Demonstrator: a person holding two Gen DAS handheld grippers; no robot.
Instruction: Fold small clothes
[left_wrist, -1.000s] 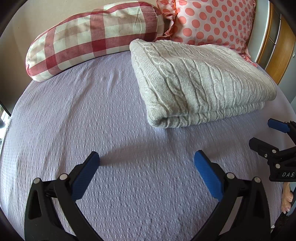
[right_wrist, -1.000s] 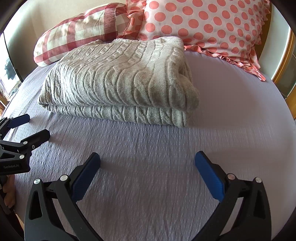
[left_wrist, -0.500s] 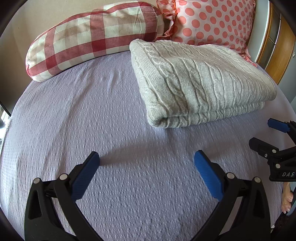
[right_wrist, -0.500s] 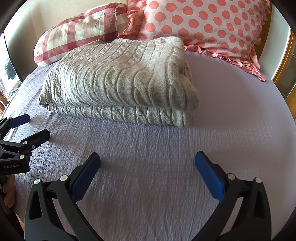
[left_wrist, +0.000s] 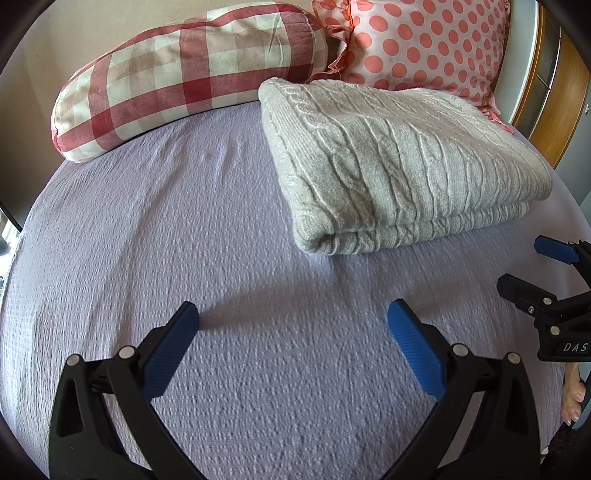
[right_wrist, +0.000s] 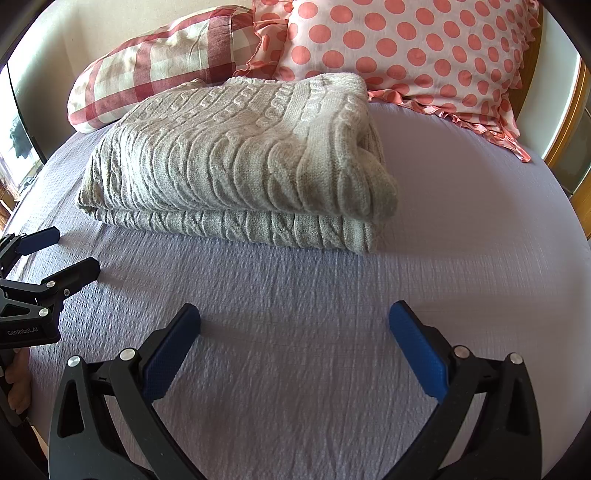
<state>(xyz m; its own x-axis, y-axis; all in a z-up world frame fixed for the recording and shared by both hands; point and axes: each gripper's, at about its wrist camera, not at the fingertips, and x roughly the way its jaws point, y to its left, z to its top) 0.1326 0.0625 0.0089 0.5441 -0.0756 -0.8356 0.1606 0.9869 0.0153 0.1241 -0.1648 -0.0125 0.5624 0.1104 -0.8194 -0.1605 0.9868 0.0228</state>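
A grey cable-knit sweater (left_wrist: 399, 166) lies folded in a thick rectangle on the lilac bed sheet (left_wrist: 184, 240); it also shows in the right wrist view (right_wrist: 240, 166). My left gripper (left_wrist: 293, 321) is open and empty, hovering over the sheet in front of the sweater's left corner. My right gripper (right_wrist: 295, 321) is open and empty, in front of the sweater's near edge. Each gripper shows at the side of the other's view: the right one (left_wrist: 532, 266) and the left one (right_wrist: 62, 254), both open.
A red-and-white checked pillow (left_wrist: 184, 70) and a pink polka-dot pillow (left_wrist: 424, 40) lean at the head of the bed behind the sweater. A wooden frame (left_wrist: 554, 107) stands at the right. The sheet (right_wrist: 461, 221) stretches right of the sweater.
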